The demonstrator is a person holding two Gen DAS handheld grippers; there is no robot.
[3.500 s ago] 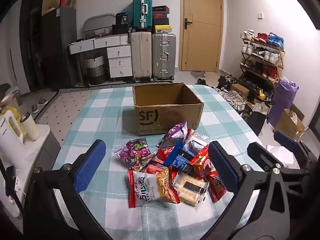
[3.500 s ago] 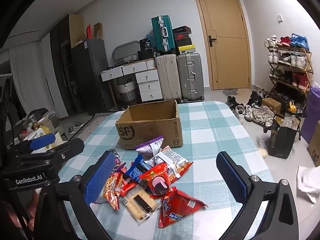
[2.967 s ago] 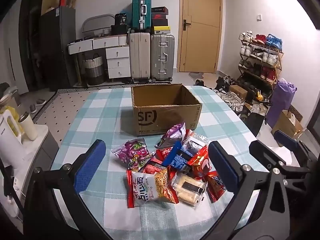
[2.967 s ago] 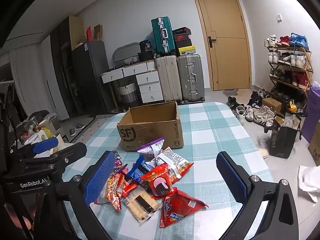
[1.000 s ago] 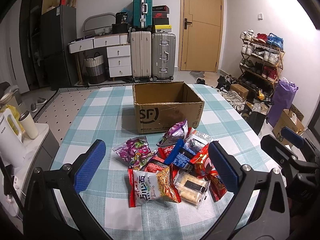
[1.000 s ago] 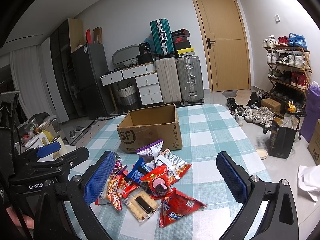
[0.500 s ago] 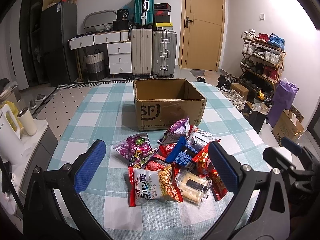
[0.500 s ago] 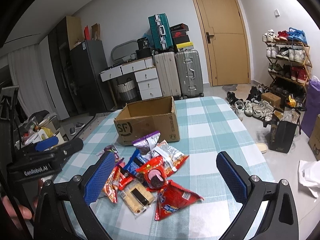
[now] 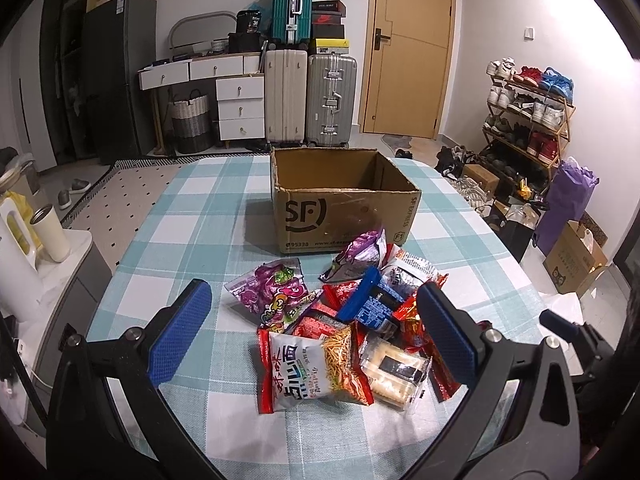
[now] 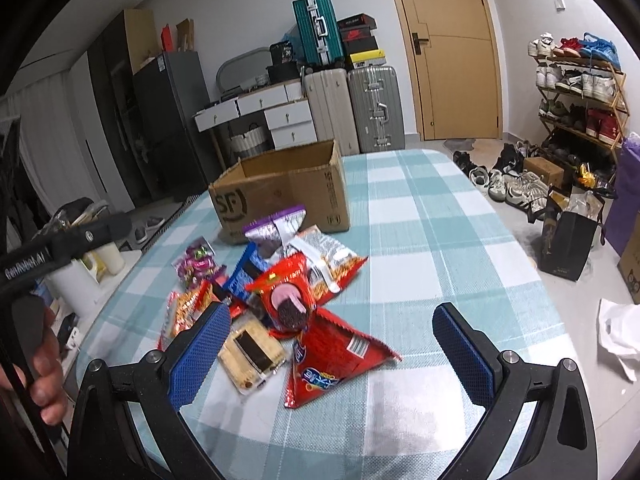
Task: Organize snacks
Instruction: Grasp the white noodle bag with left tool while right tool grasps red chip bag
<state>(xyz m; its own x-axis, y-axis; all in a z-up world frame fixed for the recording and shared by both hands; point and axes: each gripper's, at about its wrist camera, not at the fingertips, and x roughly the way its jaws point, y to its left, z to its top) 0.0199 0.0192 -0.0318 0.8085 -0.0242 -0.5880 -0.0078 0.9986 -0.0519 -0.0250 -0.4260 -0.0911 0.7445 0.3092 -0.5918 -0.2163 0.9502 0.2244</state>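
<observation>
A pile of snack packets (image 9: 344, 320) lies on the checked tablecloth in front of an open, empty cardboard box (image 9: 340, 200). Nearest me in the left wrist view is a white and red noodle-snack bag (image 9: 312, 368), with a clear biscuit pack (image 9: 396, 372) to its right and a purple candy bag (image 9: 272, 292) behind. My left gripper (image 9: 316, 334) hangs open over the noodle bag. My right gripper (image 10: 332, 346) is open above a red triangular bag (image 10: 332, 360); the box (image 10: 280, 196) stands behind the pile. Neither gripper holds anything.
The table (image 9: 192, 216) has a rounded edge; a white side unit with a tumbler (image 9: 50, 234) stands to its left. Suitcases (image 9: 308, 96), drawers and a door are behind. A shoe rack (image 9: 524, 120) and bags on the floor are at the right.
Both grippers have moved forward and lower toward the snack pile, the right one more. The snacks and the box have not moved. Both stay open.
</observation>
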